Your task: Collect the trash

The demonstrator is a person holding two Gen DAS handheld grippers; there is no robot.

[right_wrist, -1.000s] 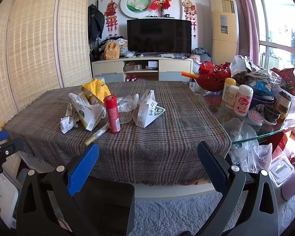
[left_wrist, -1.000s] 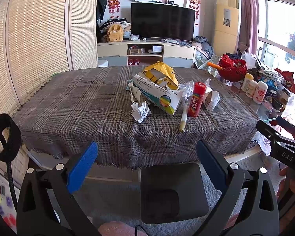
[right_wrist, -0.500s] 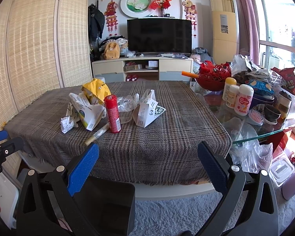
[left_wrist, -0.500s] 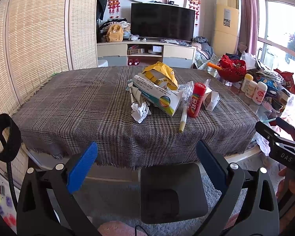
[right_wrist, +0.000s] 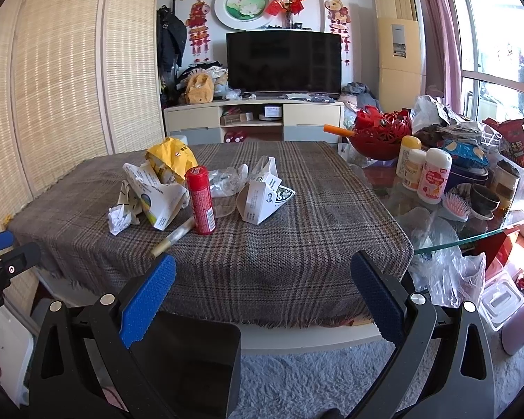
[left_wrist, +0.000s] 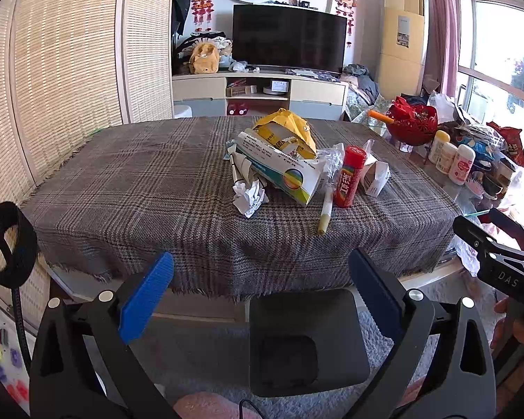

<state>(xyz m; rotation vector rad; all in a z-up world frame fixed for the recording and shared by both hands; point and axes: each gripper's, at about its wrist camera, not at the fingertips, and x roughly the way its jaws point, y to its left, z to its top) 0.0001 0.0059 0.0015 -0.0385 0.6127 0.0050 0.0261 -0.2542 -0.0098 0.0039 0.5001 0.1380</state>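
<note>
A pile of trash lies on the plaid tablecloth (left_wrist: 139, 188): a crumpled white paper (left_wrist: 249, 197), a torn white box (left_wrist: 279, 171), a yellow bag (left_wrist: 286, 129), a red tube (left_wrist: 347, 176) standing upright, a pale stick (left_wrist: 325, 211) and a small white carton (left_wrist: 375, 178). The same pile shows in the right wrist view, with the red tube (right_wrist: 201, 200) and carton (right_wrist: 262, 197). A dark bin (left_wrist: 307, 342) stands on the floor below the table's near edge. My left gripper (left_wrist: 262, 300) is open and empty above the bin. My right gripper (right_wrist: 262, 300) is open and empty.
Right of the cloth, a glass tabletop (right_wrist: 471, 230) holds a red basket (right_wrist: 380, 136), bottles (right_wrist: 433, 174), snack bags and a brush. A TV cabinet (right_wrist: 255, 118) stands behind. A woven screen (left_wrist: 70, 80) runs along the left. Grey carpet (right_wrist: 314, 380) covers the floor.
</note>
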